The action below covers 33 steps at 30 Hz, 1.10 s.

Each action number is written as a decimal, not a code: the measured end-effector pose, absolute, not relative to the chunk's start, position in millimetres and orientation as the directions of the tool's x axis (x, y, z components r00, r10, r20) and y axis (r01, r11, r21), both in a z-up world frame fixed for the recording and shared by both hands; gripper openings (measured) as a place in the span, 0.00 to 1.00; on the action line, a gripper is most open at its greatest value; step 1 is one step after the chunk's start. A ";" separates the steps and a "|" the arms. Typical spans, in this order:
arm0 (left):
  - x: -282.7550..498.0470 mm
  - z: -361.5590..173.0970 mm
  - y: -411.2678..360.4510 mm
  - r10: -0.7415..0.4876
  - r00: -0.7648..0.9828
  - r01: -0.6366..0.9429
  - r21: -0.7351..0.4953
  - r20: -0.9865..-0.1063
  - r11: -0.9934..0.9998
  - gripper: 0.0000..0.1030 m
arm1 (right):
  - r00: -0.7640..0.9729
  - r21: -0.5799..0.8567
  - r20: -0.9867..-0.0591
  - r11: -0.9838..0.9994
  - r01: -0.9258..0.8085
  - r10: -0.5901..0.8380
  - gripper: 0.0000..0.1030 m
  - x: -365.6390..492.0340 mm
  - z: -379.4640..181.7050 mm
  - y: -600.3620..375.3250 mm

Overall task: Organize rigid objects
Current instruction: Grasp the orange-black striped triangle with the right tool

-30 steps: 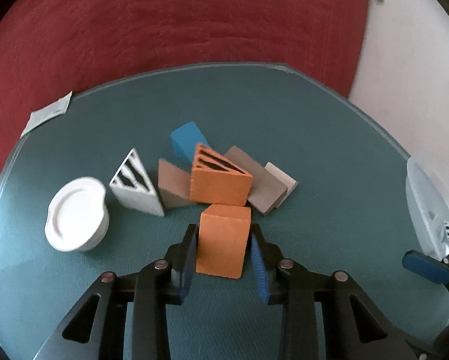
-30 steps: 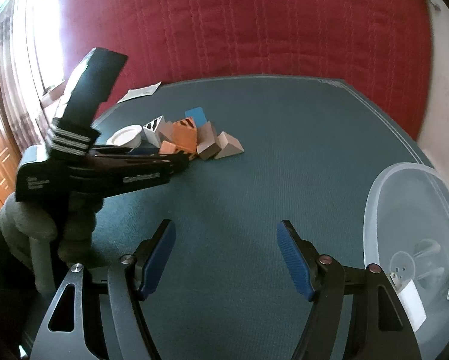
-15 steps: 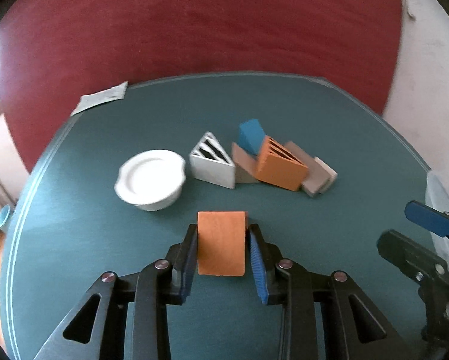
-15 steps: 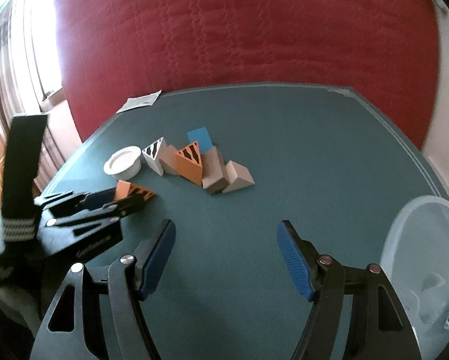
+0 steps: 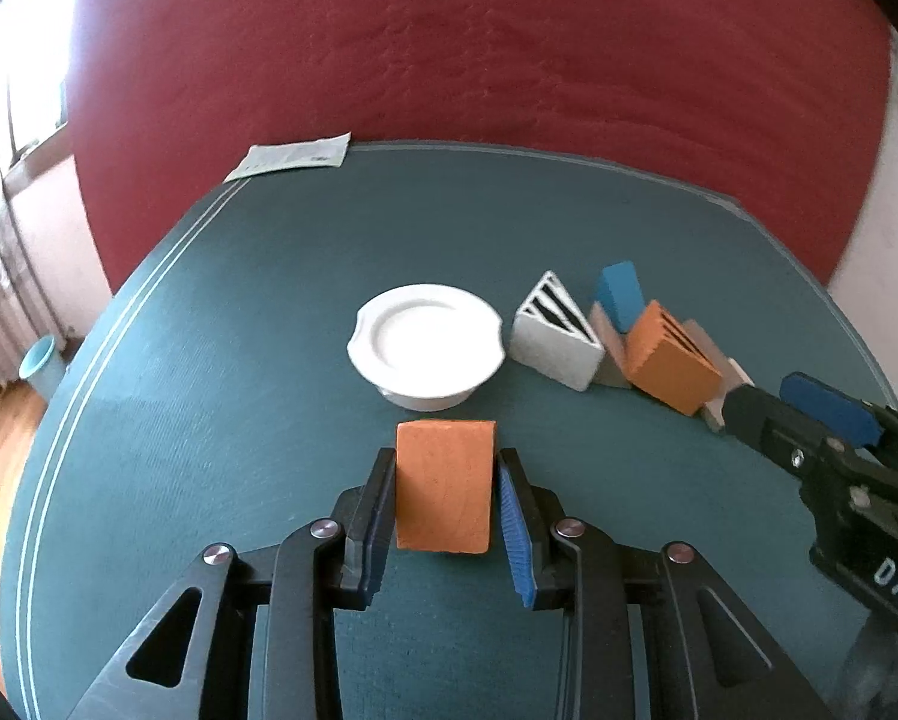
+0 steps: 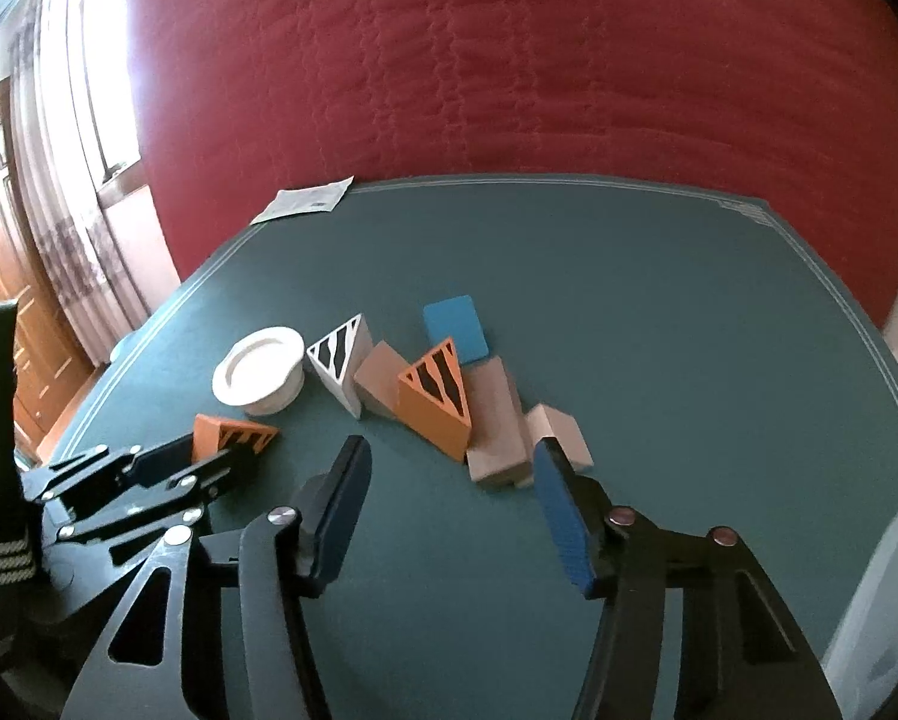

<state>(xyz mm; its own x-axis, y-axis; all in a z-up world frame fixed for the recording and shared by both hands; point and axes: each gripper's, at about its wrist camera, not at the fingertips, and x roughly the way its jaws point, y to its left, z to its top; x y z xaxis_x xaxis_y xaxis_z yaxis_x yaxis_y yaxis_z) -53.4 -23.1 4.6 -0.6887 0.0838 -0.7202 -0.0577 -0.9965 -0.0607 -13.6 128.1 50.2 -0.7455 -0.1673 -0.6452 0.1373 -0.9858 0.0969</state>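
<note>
My left gripper (image 5: 446, 463) is shut on an orange wedge block (image 5: 443, 486), held just above the green table (image 5: 209, 360) in front of a white dish (image 5: 428, 351). In the right wrist view the same gripper (image 6: 167, 471) holds this striped orange wedge (image 6: 233, 438) at the left. My right gripper (image 6: 449, 457) hovers close before the block pile, jaws closing, with nothing pressed between the pads. The pile holds a white striped wedge (image 6: 341, 360), a blue block (image 6: 455, 330), another orange striped wedge (image 6: 437, 402), a tan block (image 6: 494, 420) and a beige block (image 6: 560, 435).
A paper slip (image 6: 305, 201) lies at the table's far left edge. A clear plastic container (image 6: 881, 600) stands at the right edge. A red padded back (image 5: 449, 60) rises behind the table. A light blue cup (image 5: 41, 360) stands on the floor at left.
My left gripper pulled the orange wedge back and left, away from the pile. My right gripper moved in toward the pile and its jaws narrowed.
</note>
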 end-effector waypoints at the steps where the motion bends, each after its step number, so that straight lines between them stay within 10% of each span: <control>1: -53.6 3.6 -23.7 0.083 -0.684 -0.051 -0.065 -0.725 -0.997 0.32 | -0.745 0.095 -0.646 -0.986 0.139 -0.168 0.55 -17.1 49.8 126.6; 33: -52.1 4.5 -26.8 0.085 -0.676 -0.039 -0.079 -0.732 -0.996 0.32 | -0.709 0.066 -0.683 -0.982 0.179 -0.175 0.30 -53.2 38.0 99.3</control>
<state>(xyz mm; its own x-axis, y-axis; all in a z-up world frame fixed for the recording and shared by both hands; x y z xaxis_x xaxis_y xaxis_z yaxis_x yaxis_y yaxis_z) -52.1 -26.8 4.5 -0.6764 0.0846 -0.7317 -0.0388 -0.9961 -0.0793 -53.2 99.3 38.0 -0.7092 -0.1752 -0.6829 0.1792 -0.9816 0.0657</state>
